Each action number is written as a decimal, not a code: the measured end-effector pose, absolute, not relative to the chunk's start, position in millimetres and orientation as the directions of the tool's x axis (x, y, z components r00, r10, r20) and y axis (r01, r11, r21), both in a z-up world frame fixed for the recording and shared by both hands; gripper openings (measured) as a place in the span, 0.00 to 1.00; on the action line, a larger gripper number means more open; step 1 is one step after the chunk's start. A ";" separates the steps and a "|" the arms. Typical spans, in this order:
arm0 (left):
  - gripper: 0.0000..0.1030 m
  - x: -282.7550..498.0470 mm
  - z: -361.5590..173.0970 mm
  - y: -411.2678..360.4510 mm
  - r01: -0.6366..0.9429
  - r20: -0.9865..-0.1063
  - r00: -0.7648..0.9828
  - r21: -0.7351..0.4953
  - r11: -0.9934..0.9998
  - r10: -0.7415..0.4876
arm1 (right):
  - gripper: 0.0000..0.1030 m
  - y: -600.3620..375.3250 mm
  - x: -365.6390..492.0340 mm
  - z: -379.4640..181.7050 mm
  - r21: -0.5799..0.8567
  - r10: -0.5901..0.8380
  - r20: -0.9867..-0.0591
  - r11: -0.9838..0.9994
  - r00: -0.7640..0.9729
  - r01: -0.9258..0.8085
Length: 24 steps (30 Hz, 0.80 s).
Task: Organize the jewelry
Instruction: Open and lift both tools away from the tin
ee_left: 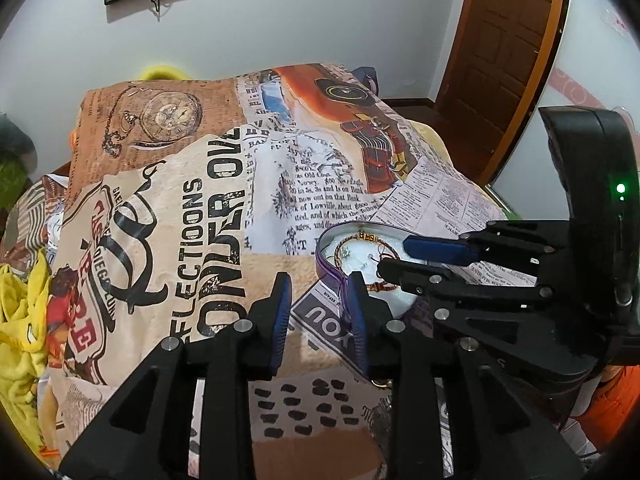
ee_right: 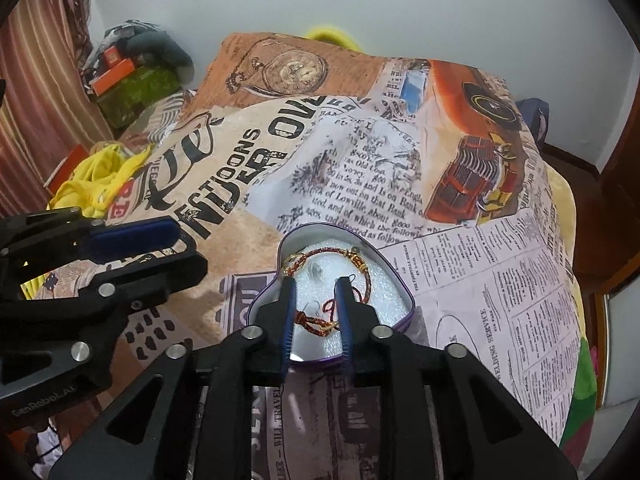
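A purple heart-shaped tin (ee_right: 400,286) with white foam lining lies on a printed cloth. It also shows in the left wrist view (ee_left: 326,258). Inside it lie a red-and-gold bracelet (ee_right: 352,258) and a smaller red-and-gold thread piece (ee_right: 314,322). My right gripper (ee_right: 316,292) is open, its fingers straddling the thread piece over the tin; in the left wrist view it (ee_left: 390,256) reaches into the tin from the right. My left gripper (ee_left: 318,292) is open and empty, just left of the tin's near edge.
The newspaper-print cloth (ee_left: 192,208) covers a raised surface that drops away on all sides. Yellow fabric (ee_right: 96,178) lies at the left. Boxes and clutter (ee_right: 128,76) sit at the back left. A wooden door (ee_left: 508,56) stands at the right.
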<state>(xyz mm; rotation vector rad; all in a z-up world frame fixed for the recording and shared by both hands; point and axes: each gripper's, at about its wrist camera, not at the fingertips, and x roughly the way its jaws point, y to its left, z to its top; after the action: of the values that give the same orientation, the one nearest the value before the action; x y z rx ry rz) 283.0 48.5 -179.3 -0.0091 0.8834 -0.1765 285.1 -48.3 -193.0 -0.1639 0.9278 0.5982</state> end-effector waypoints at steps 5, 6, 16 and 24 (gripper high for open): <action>0.29 273.0 -172.4 47.7 0.145 -0.764 0.627 -0.079 0.986 -0.153 | 0.32 -52.5 276.0 -183.0 0.100 0.406 -0.781 0.831 0.475 -0.547; 0.29 269.9 -169.8 47.2 0.143 -0.762 0.629 -0.079 0.987 -0.152 | 0.32 -53.3 273.7 -180.2 0.096 0.405 -0.778 0.832 0.480 -0.547; 0.31 240.1 -145.3 42.3 0.139 -0.740 0.656 -0.077 0.987 -0.150 | 0.32 -62.7 244.7 -150.7 0.063 0.399 -0.742 0.841 0.538 -0.537; 0.36 207.0 -128.4 37.3 0.140 -0.720 0.679 -0.068 0.988 -0.145 | 0.32 -80.0 214.2 -131.6 0.069 0.404 -0.715 0.853 0.571 -0.517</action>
<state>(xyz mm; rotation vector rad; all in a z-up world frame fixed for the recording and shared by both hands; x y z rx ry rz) 207.0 37.3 -128.4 -0.0077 0.8092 -0.1601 214.2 -80.0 -131.6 -0.1540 0.7970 0.5424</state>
